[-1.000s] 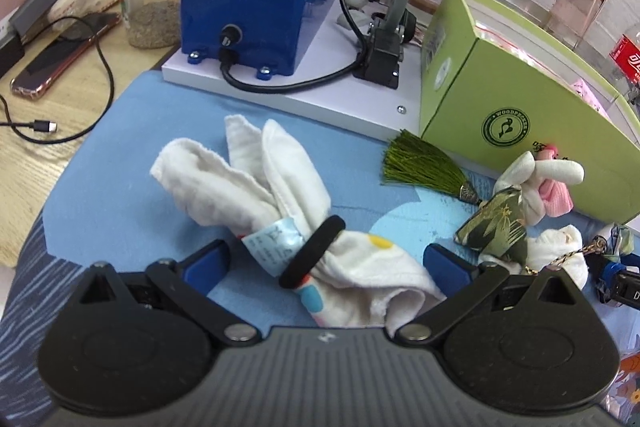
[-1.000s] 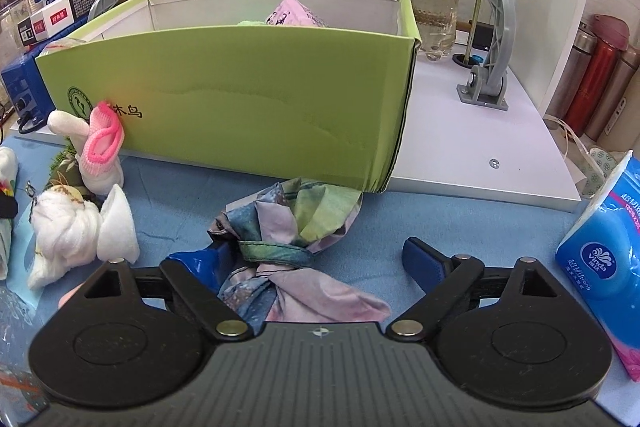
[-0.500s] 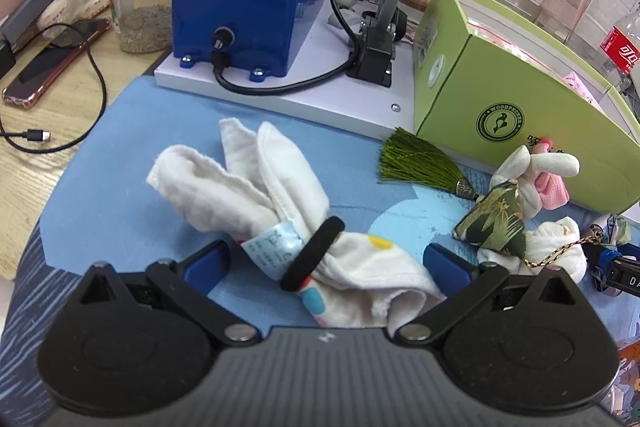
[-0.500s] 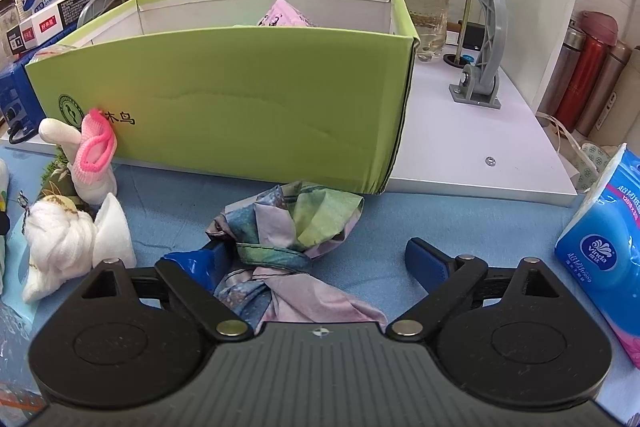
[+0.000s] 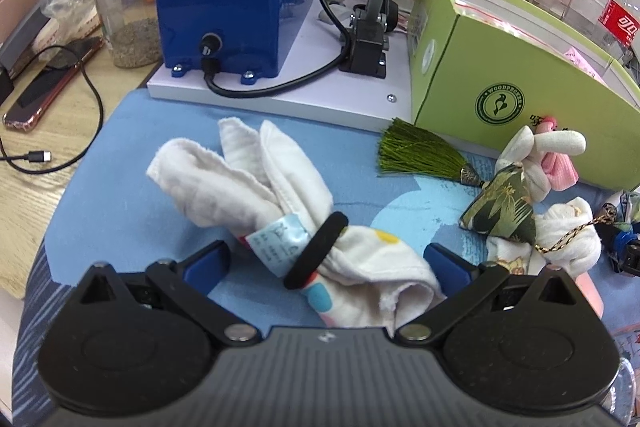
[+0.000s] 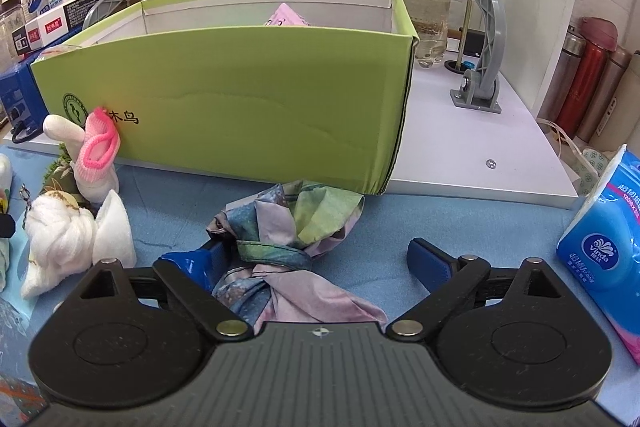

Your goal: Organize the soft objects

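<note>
On the tabletop, both grippers' jaws stand apart.
Left gripper (image 5: 328, 259) straddles a banded white cloth (image 5: 280, 203); right gripper (image 6: 316, 259) straddles a knotted scarf (image 6: 288, 227), unclamped.

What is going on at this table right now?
A person holds two grippers over soft things on a blue mat. The left gripper is open around a white towel. The right gripper is open around a knotted scarf. The green box behind holds something pink.
</note>
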Tool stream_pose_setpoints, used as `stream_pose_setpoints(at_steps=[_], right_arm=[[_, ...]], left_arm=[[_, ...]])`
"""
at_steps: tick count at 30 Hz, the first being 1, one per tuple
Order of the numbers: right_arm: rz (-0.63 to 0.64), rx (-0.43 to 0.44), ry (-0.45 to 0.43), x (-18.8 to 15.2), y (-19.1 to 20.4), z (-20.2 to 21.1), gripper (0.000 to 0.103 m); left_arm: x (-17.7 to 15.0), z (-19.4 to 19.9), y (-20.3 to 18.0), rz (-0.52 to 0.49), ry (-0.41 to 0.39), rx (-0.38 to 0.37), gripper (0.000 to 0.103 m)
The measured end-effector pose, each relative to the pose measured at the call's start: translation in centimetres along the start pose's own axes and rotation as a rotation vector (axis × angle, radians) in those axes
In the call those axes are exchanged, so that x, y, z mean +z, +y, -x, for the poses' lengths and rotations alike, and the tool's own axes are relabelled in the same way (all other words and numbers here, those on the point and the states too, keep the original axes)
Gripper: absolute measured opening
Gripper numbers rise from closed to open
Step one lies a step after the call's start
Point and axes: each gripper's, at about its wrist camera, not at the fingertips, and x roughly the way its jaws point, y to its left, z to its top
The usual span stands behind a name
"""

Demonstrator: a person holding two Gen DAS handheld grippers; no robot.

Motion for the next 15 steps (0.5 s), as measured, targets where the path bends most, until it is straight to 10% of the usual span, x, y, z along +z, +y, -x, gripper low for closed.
stream_pose_setpoints(at_steps=[11,15], right_arm=[[0.001,0.015,-0.014,-0.28,-0.14,0.16,0.084],[0.012,0.023,-0.021,-0.43,-0.18,0.29,0.084]], left_arm=[[-0.29,0.11,-0.14,-0.042,-0.029,0.006,0.093],[-0.31,0.82,0.17,-0.053,-0.051,-0.029,0.063]])
